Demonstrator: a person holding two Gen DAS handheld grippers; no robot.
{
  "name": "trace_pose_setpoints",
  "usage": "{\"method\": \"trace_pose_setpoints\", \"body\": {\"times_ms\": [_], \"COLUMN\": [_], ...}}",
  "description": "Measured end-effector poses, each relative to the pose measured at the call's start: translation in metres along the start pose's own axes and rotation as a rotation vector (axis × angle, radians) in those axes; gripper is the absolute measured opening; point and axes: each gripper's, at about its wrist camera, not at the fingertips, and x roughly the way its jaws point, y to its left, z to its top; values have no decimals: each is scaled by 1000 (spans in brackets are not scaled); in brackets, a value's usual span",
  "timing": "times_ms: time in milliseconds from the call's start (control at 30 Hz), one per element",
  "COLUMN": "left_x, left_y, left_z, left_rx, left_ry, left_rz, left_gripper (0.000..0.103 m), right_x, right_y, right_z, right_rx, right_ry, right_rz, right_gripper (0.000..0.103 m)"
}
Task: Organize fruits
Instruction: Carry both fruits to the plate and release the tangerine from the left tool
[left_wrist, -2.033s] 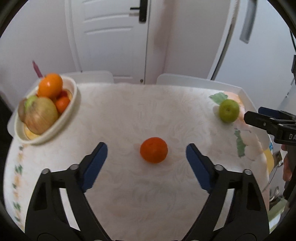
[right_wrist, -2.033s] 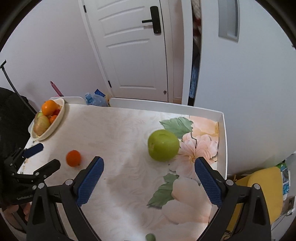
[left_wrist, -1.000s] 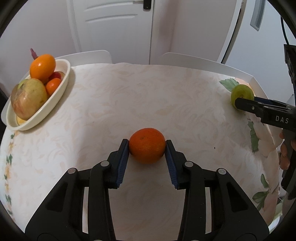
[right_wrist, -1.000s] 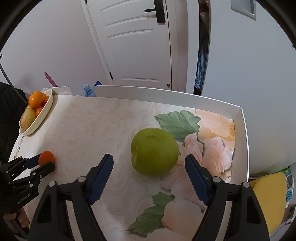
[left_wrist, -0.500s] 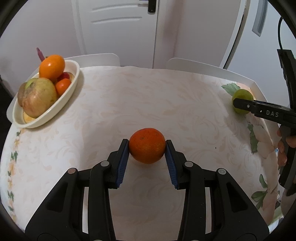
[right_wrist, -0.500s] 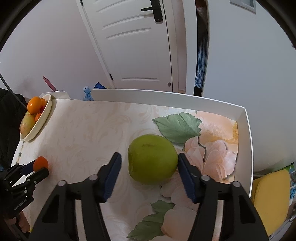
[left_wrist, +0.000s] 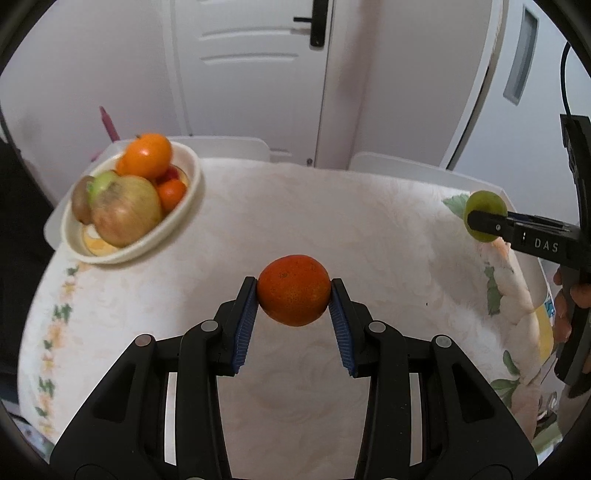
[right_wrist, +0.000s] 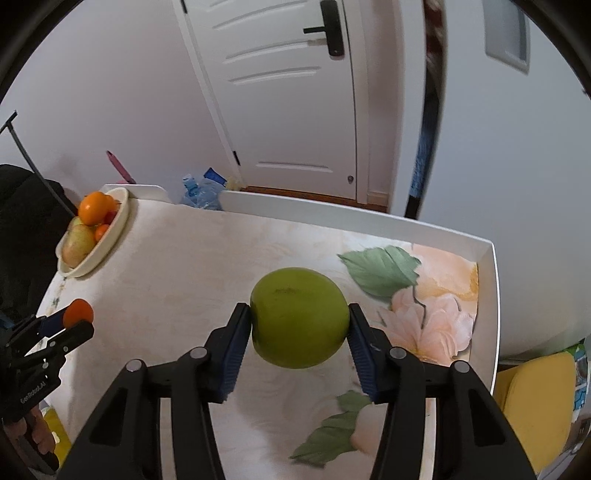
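My left gripper is shut on an orange tangerine and holds it above the middle of the table. My right gripper is shut on a green apple and holds it lifted above the floral right part of the cloth. A cream bowl with an orange, a large yellowish apple and small red fruits sits at the far left; it also shows in the right wrist view. The right gripper with the apple shows at the right in the left wrist view.
The table has a pale patterned cloth and a raised white rim. A white door stands behind. A crumpled blue plastic bottle lies beyond the far edge. A yellow seat is at the right.
Both grippers closed on their fruits: the left on the tangerine, then the right on the apple. Both fruits now hang lifted off the cloth, and the bowl looks nearer to the left gripper.
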Motion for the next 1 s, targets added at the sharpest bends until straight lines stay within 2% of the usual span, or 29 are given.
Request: {"method": "trace_pose_setpoints", "body": {"times_ms": [333, 567, 800, 1000], "left_x": [-48, -76, -85, -78], "left_y": [48, 102, 160, 208], "left_z": [14, 25, 39, 56], "left_rx": [-23, -7, 7, 41], "left_ry": [-66, -86, -84, -87], "left_rz": [42, 56, 46, 25], "left_gripper": [43, 43, 43, 43], "right_x": [-28, -39, -36, -24], "right_y": [55, 120, 185, 237], "right_z": [13, 21, 28, 37], "right_rx": [-56, -95, -101, -96], "right_ry": [-14, -24, -23, -26], "right_rz": [55, 92, 111, 118], "right_gripper": [48, 48, 48, 48]}}
